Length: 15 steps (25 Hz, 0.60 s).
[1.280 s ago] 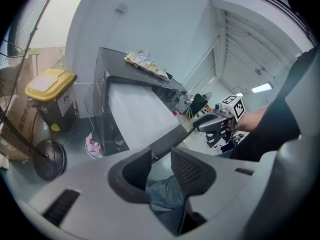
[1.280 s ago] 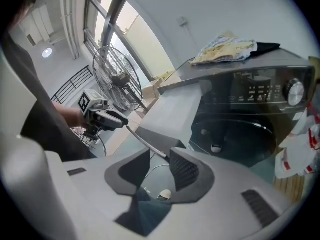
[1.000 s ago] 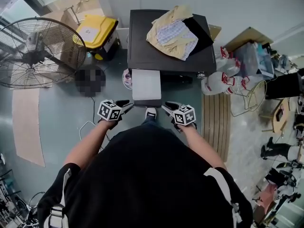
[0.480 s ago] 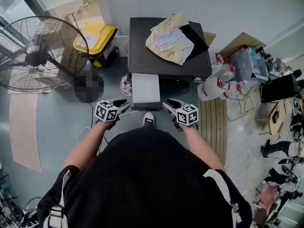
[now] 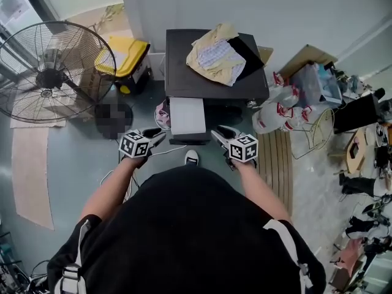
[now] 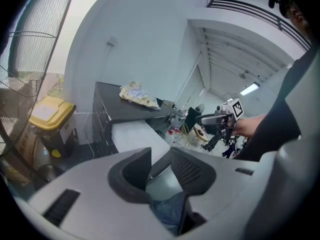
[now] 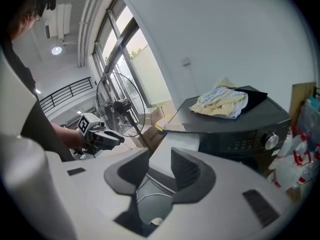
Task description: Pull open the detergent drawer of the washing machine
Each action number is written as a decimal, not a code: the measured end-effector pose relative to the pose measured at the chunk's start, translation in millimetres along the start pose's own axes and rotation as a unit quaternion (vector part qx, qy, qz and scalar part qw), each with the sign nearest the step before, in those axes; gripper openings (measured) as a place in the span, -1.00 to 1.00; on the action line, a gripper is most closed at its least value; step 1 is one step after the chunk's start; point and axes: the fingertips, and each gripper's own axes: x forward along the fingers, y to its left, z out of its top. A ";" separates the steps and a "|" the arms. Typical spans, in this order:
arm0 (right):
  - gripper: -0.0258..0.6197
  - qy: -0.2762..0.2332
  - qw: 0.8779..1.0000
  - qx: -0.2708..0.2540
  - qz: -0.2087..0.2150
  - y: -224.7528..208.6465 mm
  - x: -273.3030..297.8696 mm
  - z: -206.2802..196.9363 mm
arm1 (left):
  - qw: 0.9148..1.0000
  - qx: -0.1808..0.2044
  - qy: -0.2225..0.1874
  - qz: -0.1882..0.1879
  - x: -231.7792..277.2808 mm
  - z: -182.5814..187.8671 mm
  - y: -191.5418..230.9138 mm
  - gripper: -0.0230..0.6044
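Observation:
A dark washing machine (image 5: 211, 81) stands against the wall with a pile of pale clothes (image 5: 214, 54) on its lid. Its white detergent drawer (image 5: 187, 116) juts out from the front at the left, pulled open. My left gripper (image 5: 158, 135) hovers just left of the drawer's front end, open and empty. My right gripper (image 5: 217, 133) hovers just right of it, also open with nothing between the jaws. In the left gripper view the drawer (image 6: 132, 134) shows beyond the left gripper (image 6: 161, 156). The right gripper view shows the drawer (image 7: 175, 145) past the right gripper (image 7: 160, 159).
A large floor fan (image 5: 52, 72) stands at the left, with a yellow-lidded box (image 5: 125, 57) beside the machine. White bags with red handles (image 5: 278, 112) and a slatted wooden mat (image 5: 278, 158) lie to the right. A white cable (image 5: 122, 173) trails on the floor.
Both grippers have risen and drifted slightly outwards from the drawer's front end. The drawer stays pulled out as before.

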 end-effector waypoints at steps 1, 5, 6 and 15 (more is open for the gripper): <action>-0.49 -0.003 1.000 -0.001 -0.001 2.3 -2.1 2.0 | 1.000 0.002 -0.001 0.000 -2.2 1.2 -0.9 -0.53; -0.49 -0.016 1.000 0.002 -0.007 5.2 -9.2 6.9 | 1.000 0.010 -0.007 0.001 -8.4 4.6 -3.4 -0.53; -0.49 -0.019 1.000 0.003 -0.009 5.7 -10.8 8.0 | 1.000 0.012 -0.008 0.001 -10.0 5.4 -4.0 -0.53; -0.50 -0.058 0.997 -0.001 -0.051 8.0 -31.1 25.8 | 0.999 0.033 -0.010 0.001 -28.1 6.2 -15.4 -0.53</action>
